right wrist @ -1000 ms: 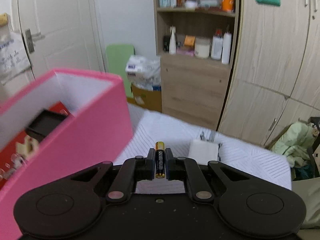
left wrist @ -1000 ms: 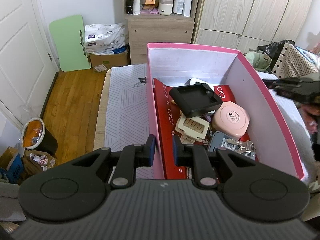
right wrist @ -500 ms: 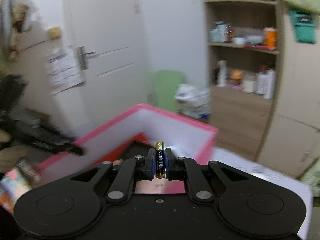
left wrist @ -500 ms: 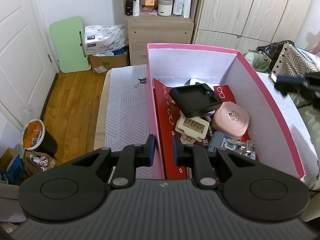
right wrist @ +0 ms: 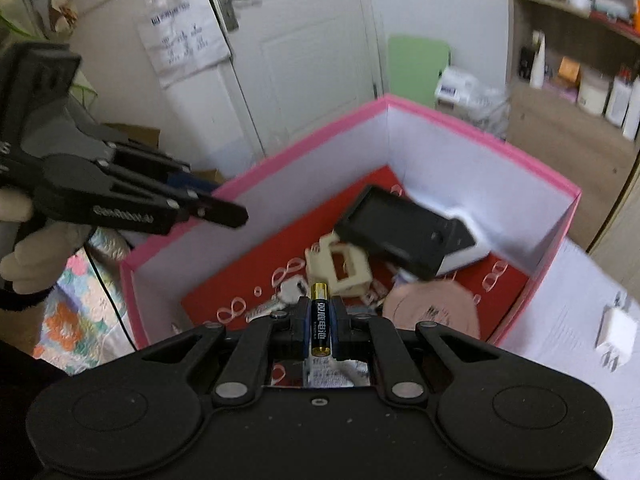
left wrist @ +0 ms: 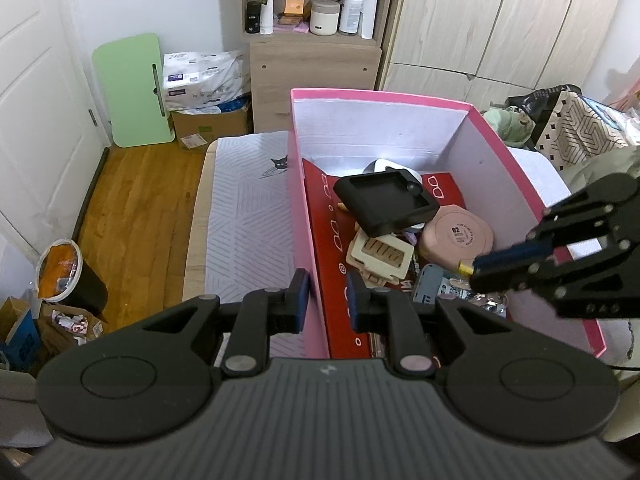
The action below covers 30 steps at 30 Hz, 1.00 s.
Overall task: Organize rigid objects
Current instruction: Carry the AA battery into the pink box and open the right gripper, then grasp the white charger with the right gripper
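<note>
A pink box (left wrist: 516, 168) with white inner walls stands on the bed; it also shows in the right wrist view (right wrist: 460, 128). It holds a black tray (left wrist: 384, 204), a beige clip (left wrist: 380, 254), a pink round case (left wrist: 460, 236) and keys. My left gripper (left wrist: 326, 304) straddles the box's near left wall (left wrist: 302, 240), its jaws close to the wall on either side. My right gripper (right wrist: 320, 318) is shut on a black battery (right wrist: 319, 322) with a gold tip, above the box's inside; it also shows in the left wrist view (left wrist: 480, 266).
A white charger plug (right wrist: 614, 334) lies on the bed right of the box. A wooden shelf unit (left wrist: 316, 40) and wardrobe stand behind. A bin (left wrist: 64, 276) stands on the wooden floor at left. Bags and clothes (left wrist: 580, 132) lie right.
My right gripper swung left with the battery and came over the open box. My left gripper stayed at the box's wall.
</note>
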Each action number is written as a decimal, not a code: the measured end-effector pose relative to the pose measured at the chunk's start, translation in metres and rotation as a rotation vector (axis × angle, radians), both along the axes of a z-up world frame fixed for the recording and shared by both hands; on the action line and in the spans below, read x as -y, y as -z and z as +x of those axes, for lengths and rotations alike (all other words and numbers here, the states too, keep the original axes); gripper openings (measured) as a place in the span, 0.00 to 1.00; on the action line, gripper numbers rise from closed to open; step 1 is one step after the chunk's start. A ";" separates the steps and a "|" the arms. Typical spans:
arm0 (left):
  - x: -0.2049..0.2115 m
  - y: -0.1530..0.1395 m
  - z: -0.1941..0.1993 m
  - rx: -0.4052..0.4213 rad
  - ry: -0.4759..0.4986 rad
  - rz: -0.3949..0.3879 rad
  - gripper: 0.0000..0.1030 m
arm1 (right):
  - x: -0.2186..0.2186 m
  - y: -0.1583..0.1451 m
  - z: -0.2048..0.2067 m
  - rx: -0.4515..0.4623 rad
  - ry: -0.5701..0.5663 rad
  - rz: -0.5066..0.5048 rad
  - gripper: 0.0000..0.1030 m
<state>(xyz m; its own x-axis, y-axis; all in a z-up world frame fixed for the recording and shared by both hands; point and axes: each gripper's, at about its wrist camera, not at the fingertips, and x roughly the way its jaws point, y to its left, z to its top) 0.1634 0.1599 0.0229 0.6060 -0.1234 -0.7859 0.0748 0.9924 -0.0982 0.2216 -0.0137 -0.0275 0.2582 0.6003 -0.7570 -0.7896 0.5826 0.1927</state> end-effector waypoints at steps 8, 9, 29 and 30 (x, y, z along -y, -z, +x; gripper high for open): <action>0.000 0.000 0.001 0.001 0.017 -0.013 0.23 | 0.002 0.007 -0.003 -0.047 -0.013 -0.035 0.22; 0.001 0.000 0.000 0.003 0.022 -0.015 0.26 | 0.005 0.005 -0.004 -0.046 0.000 -0.020 0.26; 0.002 -0.003 0.002 -0.014 0.020 0.059 0.08 | 0.161 -0.014 0.017 0.141 0.551 0.096 0.41; 0.002 -0.003 0.001 -0.014 0.018 0.061 0.07 | 0.162 -0.008 0.021 0.154 0.570 0.070 0.43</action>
<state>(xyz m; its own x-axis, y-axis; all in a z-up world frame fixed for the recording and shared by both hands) 0.1643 0.1574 0.0258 0.5927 -0.0855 -0.8009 0.0912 0.9951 -0.0387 0.2430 -0.1759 -0.0191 0.6577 0.3818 -0.6493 -0.3779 0.9129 0.1540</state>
